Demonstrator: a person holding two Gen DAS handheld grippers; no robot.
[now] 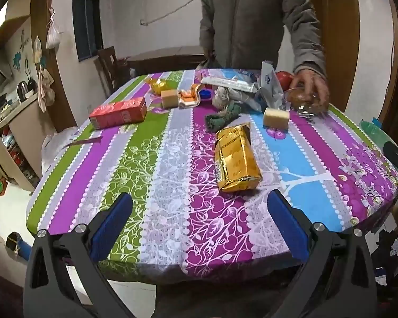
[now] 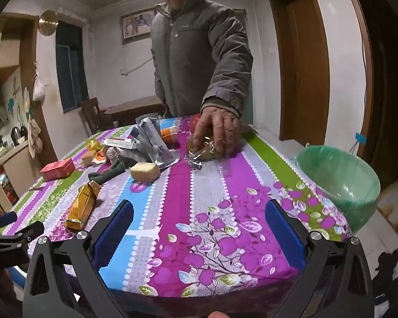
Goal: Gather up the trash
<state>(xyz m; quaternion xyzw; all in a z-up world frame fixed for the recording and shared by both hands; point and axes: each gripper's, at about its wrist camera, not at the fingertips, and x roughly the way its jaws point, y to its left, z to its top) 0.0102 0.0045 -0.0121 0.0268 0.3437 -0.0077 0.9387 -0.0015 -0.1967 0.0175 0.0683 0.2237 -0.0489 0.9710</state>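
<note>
Trash lies on a table with a striped floral cloth (image 1: 172, 159). A gold foil packet (image 1: 236, 159) lies just beyond my left gripper (image 1: 199, 198), which is open and empty above the near edge. The packet also shows in the right wrist view (image 2: 83, 205). Farther back are a red carton (image 1: 118, 112), a dark green cloth (image 1: 223, 115), a yellow sponge block (image 1: 276, 118), and crumpled wrappers (image 1: 270, 90). My right gripper (image 2: 199, 206) is open and empty over the near table edge. A bin with a green liner (image 2: 339, 175) stands at the table's right.
A person in a grey jacket (image 2: 199, 53) stands at the far side, with a hand (image 2: 220, 129) on a clear crinkly wrapper (image 2: 201, 151). A second sponge block (image 1: 169, 98) and a toothpaste box (image 1: 228, 84) lie at the back. A chair (image 1: 108, 63) stands behind.
</note>
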